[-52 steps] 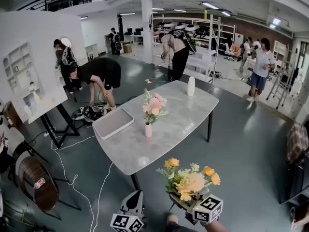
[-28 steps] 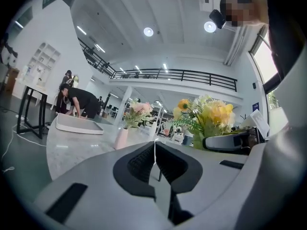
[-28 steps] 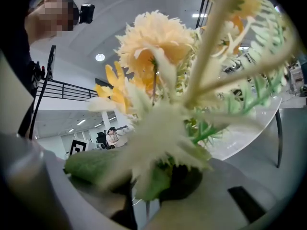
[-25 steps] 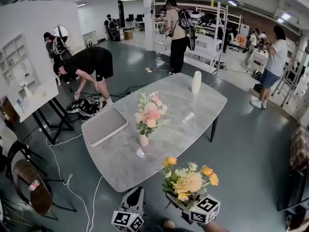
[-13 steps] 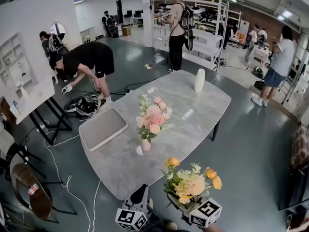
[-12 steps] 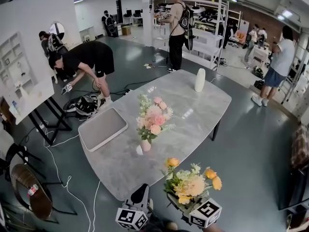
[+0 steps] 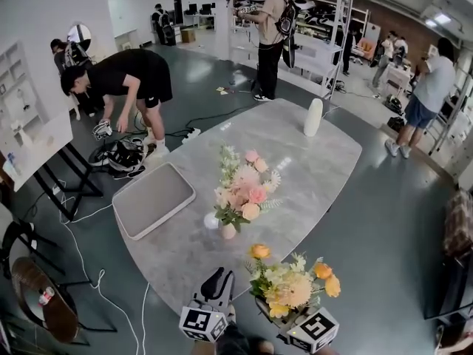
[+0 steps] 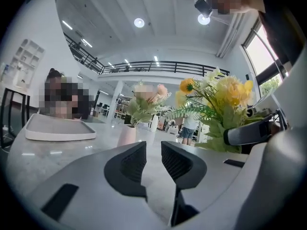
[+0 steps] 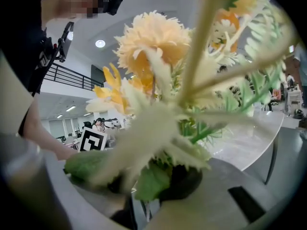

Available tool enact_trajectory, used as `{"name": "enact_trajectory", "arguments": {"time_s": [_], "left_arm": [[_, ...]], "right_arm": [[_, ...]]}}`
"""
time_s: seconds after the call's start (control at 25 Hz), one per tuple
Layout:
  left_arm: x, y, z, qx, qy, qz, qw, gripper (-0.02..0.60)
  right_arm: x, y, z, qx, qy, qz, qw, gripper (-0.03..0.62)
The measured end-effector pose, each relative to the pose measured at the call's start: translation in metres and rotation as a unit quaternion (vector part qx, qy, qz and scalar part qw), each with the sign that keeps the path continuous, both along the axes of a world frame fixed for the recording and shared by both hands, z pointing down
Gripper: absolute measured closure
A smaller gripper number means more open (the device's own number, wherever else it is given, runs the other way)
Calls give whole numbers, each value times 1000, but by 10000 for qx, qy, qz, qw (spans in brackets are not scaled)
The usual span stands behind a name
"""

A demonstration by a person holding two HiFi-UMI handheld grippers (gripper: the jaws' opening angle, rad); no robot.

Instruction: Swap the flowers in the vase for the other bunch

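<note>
Head view, tabletop: we see a grey marble tabletop (image 7: 318, 176) with a flat grey rectangular tray (image 7: 154, 198) on its left part and a tall white vase (image 7: 313, 117) at its far end.
Head view, vase: a small pink ceramic vase (image 7: 228, 231) stands upright near the near edge, with the pink flower bunch (image 7: 246, 191) in it.
Head view, tongs: the left tongs (image 7: 219, 275) point at the tabletop's near edge. Just beside them, the right tongs (image 7: 266, 306) carry the yellow and orange flower bunch (image 7: 292, 287) upright.
Left gripper view, left tongs: the left tongs (image 8: 153, 159) have jaws a little apart that have just been opening, and we find nothing between them.
Left gripper view, ahead: the vase (image 8: 127, 134) and its pink bunch (image 8: 144, 102) stand ahead on the tabletop, slightly left of the gap. The tray (image 8: 60, 128) is further left and the yellow bunch (image 8: 220, 99) is on the right.
Right gripper view, right tongs: the right tongs (image 9: 144, 188) are clamped on the stems of the yellow bunch (image 9: 153, 37), and leaves partly cover the jaw tips.
Right gripper view, surroundings: the tabletop (image 9: 249, 138) lies to the right.
</note>
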State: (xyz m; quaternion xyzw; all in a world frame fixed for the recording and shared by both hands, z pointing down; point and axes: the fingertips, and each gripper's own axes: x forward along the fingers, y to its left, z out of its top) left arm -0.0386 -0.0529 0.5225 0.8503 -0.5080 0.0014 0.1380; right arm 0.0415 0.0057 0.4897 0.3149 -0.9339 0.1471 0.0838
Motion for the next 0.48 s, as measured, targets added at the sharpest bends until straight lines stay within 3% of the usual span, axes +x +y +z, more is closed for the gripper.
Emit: {"name": "enact_trajectory", "arguments": {"time_s": [0.2,0.48], "left_arm": [[-2,-32,9,41,-226,50,9997,433],[-2,-75,15,137,-735,176,9970,411]], "right_arm": [[-7,-7,9,-210,-2,75,9998,491],[-13,-23,17,-287,30,216,9994,491]]}}
